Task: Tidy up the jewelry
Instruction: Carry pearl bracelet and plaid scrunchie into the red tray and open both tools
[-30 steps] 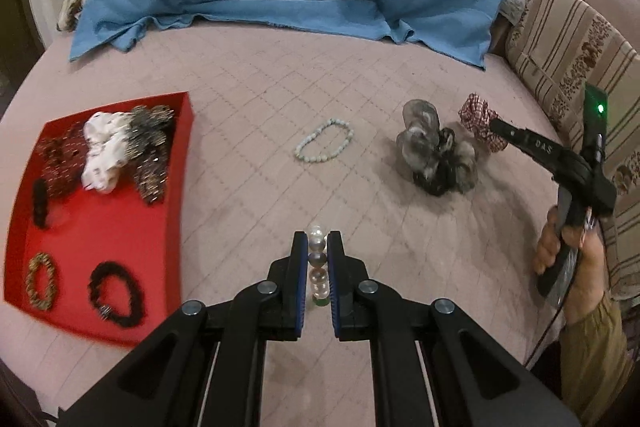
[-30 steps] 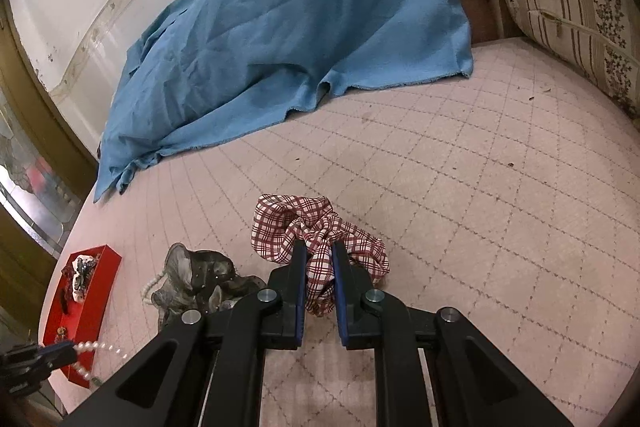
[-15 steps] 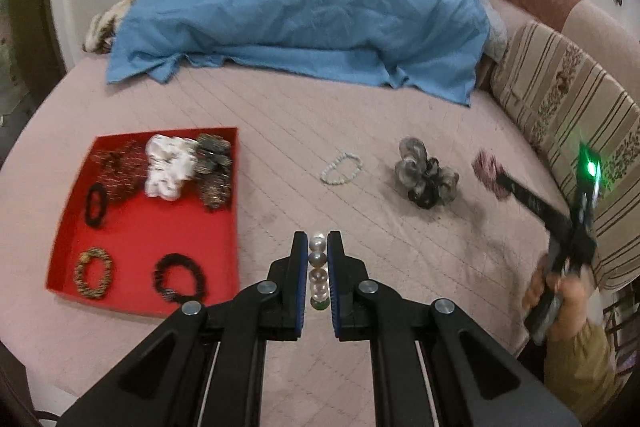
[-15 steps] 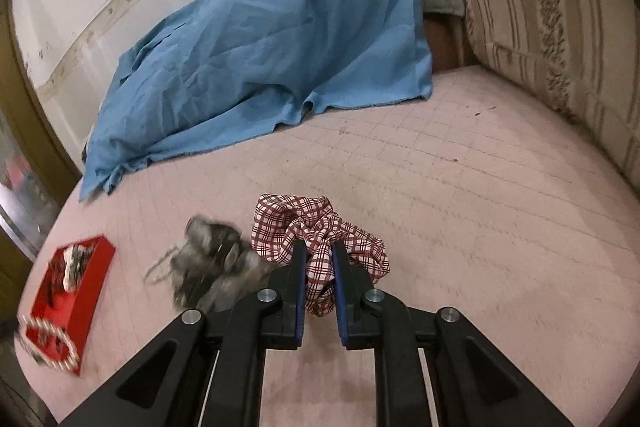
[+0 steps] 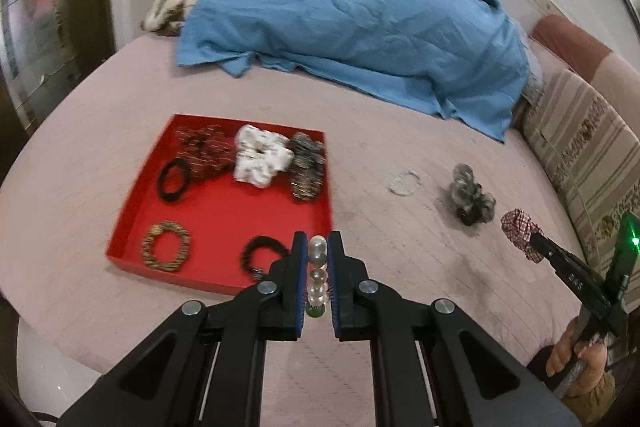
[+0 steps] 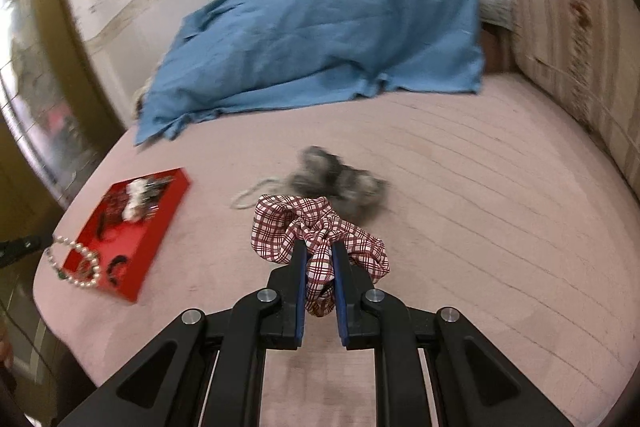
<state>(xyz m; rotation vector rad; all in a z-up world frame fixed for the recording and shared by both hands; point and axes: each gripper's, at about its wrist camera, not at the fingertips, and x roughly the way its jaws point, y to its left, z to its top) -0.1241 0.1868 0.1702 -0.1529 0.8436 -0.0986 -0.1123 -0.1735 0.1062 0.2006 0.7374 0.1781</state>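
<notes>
Left gripper [image 5: 318,269] clenched on pearl bracelet [image 5: 317,275] above red tray's [image 5: 224,223] near edge; right gripper [image 6: 319,269] grasping plaid scrunchie [image 6: 316,227] above open pink bedspread [image 6: 480,227].

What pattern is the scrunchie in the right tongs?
Red-and-white plaid scrunchie; clearest in the right wrist view.

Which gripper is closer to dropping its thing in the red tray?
Left. The left gripper holds the pearl bracelet beside the red tray; the right gripper with the checked scrunchie is farther off.
</notes>
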